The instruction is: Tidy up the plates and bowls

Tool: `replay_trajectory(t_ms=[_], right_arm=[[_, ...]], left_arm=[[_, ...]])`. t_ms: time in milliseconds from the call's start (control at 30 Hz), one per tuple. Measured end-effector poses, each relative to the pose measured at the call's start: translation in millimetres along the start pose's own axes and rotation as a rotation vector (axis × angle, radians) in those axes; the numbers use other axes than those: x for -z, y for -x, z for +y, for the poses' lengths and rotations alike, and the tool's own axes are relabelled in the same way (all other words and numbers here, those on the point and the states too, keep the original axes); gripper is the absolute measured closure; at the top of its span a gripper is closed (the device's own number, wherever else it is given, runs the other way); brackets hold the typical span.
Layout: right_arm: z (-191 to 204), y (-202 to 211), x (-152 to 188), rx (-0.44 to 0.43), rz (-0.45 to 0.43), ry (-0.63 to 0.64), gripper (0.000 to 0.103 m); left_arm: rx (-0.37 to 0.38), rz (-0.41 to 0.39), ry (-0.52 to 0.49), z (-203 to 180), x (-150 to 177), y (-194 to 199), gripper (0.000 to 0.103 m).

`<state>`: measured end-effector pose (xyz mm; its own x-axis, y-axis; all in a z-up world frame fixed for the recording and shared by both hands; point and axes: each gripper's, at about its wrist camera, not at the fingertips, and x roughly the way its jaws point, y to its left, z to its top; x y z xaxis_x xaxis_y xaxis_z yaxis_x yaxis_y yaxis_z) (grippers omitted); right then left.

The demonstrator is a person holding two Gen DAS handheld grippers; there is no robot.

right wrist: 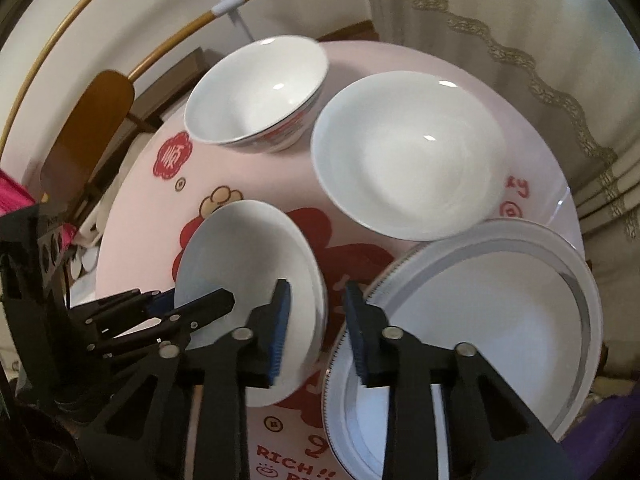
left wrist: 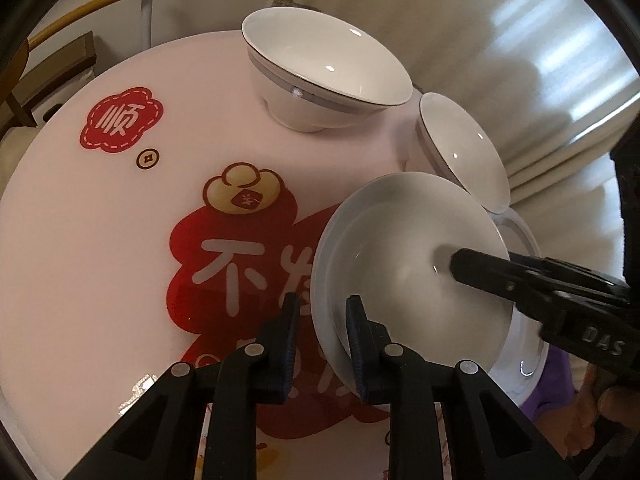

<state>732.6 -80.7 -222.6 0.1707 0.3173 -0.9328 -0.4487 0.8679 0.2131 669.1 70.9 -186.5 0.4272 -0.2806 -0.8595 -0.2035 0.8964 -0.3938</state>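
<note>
Left gripper (left wrist: 322, 344): jaws narrowly parted, straddling the near rim of the small plate (left wrist: 412, 276); whether they pinch it, cannot tell.
Right gripper (right wrist: 316, 332): jaws wide, empty, between small plate and rimmed plate (right wrist: 500, 300).
Small plate: tilted above the tabletop (left wrist: 100, 240).
Beyond: deep bowl (left wrist: 324, 76), shallow bowl (right wrist: 408, 156).
Risk: the thin rim hold could slip and the plate drop onto the rimmed plate.
Views: only the right wrist shows the rimmed plate whole.
</note>
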Motion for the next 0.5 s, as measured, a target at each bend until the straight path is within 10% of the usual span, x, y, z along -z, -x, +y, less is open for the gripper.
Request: replay_trajectory(t_ms=[500], right_arm=[[12,28,-24,-0.055,-0.014,0.053,0.097]], left_arm=[[0.059,-0.139,0.070,0,-20,60,0.092]])
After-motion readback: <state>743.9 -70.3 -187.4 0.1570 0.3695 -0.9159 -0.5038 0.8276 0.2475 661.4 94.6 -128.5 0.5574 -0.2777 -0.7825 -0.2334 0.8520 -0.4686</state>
